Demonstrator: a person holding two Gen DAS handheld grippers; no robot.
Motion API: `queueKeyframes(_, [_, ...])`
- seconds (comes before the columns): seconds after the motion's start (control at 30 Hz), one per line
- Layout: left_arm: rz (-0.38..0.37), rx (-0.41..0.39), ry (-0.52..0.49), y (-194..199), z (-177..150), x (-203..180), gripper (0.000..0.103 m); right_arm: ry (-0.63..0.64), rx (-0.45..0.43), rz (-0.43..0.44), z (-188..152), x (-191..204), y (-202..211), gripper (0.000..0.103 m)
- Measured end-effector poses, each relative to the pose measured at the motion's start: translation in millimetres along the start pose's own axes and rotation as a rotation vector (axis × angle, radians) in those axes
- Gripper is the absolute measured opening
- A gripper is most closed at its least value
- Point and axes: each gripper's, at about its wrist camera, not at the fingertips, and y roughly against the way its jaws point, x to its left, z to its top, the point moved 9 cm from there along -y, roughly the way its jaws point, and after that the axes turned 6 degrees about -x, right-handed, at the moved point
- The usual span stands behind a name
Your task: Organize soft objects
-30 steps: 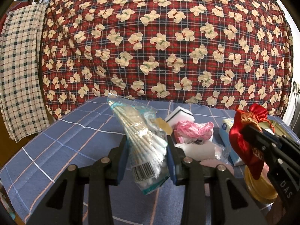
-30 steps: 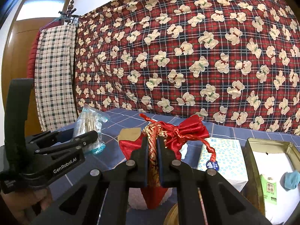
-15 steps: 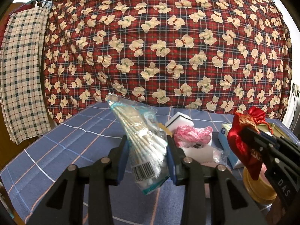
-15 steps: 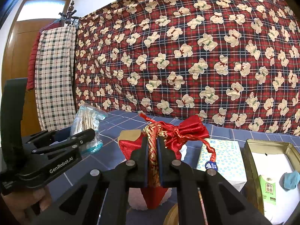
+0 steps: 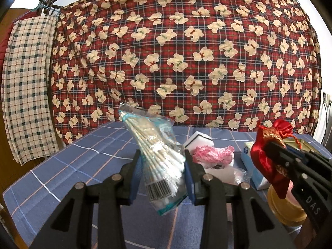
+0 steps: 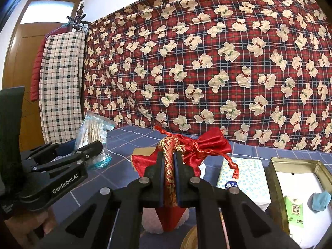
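Note:
My left gripper [image 5: 162,166] is shut on a clear bag of cotton swabs [image 5: 157,155] and holds it above the blue checked tablecloth [image 5: 83,161]. The bag also shows in the right wrist view [image 6: 93,139], with the left gripper [image 6: 91,147] below it. My right gripper [image 6: 168,166] is shut on a red and gold drawstring pouch [image 6: 199,147], held above the table. The pouch shows at the right of the left wrist view [image 5: 269,155], held by the right gripper [image 5: 271,147].
A pink lacy cloth [image 5: 211,153], a white sponge [image 5: 199,140] and a dotted tissue pack [image 6: 242,176] lie on the table. An open gold tin [image 6: 276,178] at the right holds a green packet [image 6: 294,211] and a blue cloth [image 6: 321,200]. A gold lid [image 5: 284,207] lies nearby.
Both grippers keep their hold. The views have tilted slightly upward, so both held objects sit a little higher above the table.

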Motion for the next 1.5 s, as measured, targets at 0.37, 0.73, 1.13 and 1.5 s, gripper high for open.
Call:
queueKeyframes(0.37, [0.001,-0.018,0.0,3,3,0,0.036,0.003,-0.04,-0.007,4,-1,5,0.01])
queueKeyframes(0.73, [-0.158,0.038,0.009,-1,22,-51,0.036,-0.023,-0.036,-0.097,22,-36,22,0.01])
queueKeyframes(1.13, [-0.495,0.159,-0.054,4,34,-198,0.036,-0.117,0.039,-0.272,40,-159,68,0.011])
queueKeyframes(1.5, [-0.645,0.298,-0.113,7,11,-292,0.036,-0.173,0.164,-0.389,4,-243,95,0.011])
